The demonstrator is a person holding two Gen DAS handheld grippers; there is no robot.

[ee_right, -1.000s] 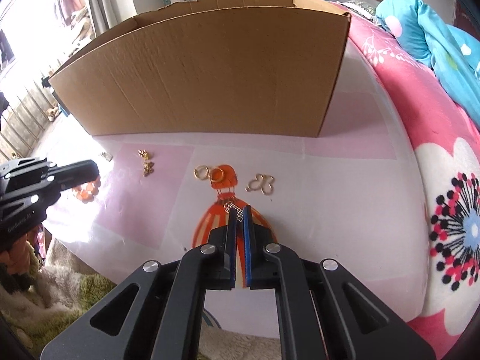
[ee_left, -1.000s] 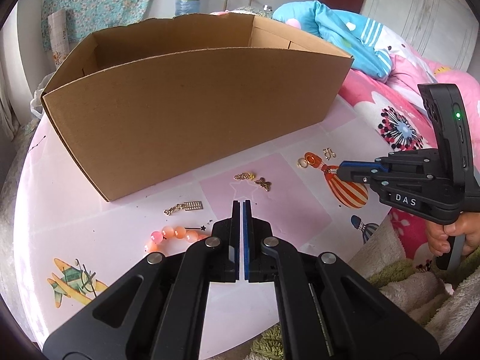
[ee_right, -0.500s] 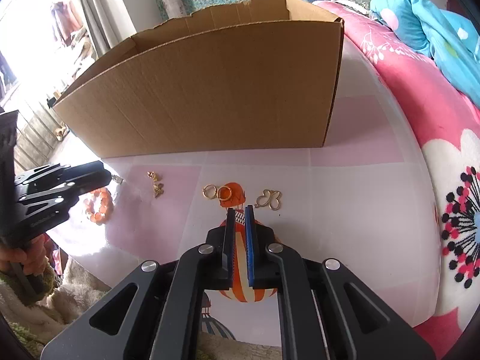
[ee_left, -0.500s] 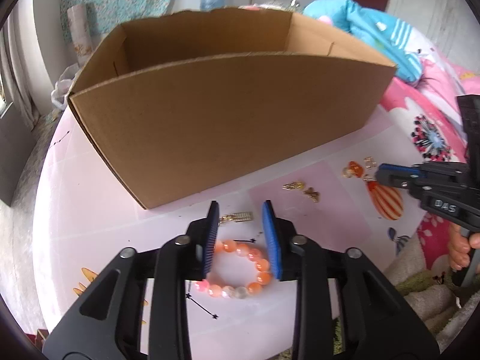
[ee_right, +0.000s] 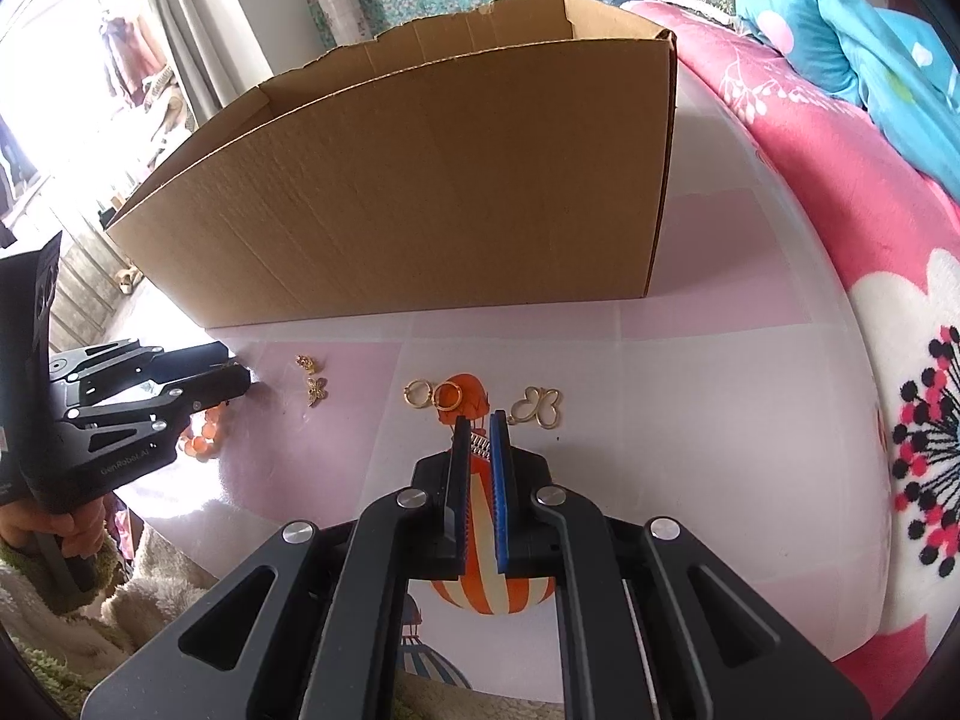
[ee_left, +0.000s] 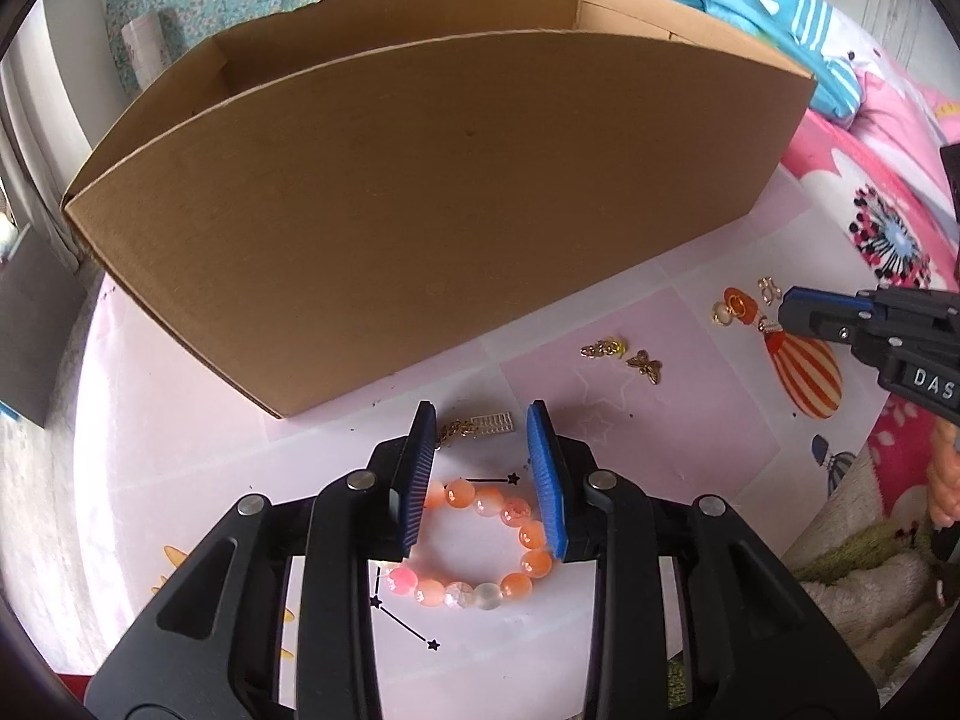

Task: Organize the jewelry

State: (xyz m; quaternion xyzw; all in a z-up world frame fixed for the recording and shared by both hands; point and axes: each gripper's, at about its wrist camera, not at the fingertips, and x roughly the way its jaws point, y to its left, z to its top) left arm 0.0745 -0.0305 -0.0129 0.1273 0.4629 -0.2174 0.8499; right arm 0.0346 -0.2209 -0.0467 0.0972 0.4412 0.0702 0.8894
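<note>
1. The left tongs (ee_left: 483,420) stand open over the desk (ee_left: 180,432), their blue fingers (ee_left: 417,480) straddling the far half of the orange bead bracelet (ee_left: 480,546). The right finger seems to touch the beads; whether the left one does, I cannot tell.
2. The bracelet lies flat as a ring on the desk, its near arc out in front of the tongs' body.
3. Just beyond the left tongs' tips lies a small gold chain with a rectangular charm (ee_left: 489,425).
4. The right tongs (ee_right: 478,429) are slightly open with a narrow gap, gripping nothing, above the orange striped balloon print (ee_right: 480,588); a small gold ribbed piece (ee_right: 478,443) shows in the gap on the desk.
5. Just past them lie two gold rings (ee_right: 432,393) and, to the right, an open butterfly pendant (ee_right: 540,407).
6. Farther left are two small gold charms (ee_right: 312,378), one a butterfly.
7. A large open cardboard box (ee_right: 420,192) stands at the far side of the desk, behind all the jewelry.
8. To the right, a pink flowered bed (ee_right: 870,240) carries a blue quilt (ee_right: 870,60).
</note>
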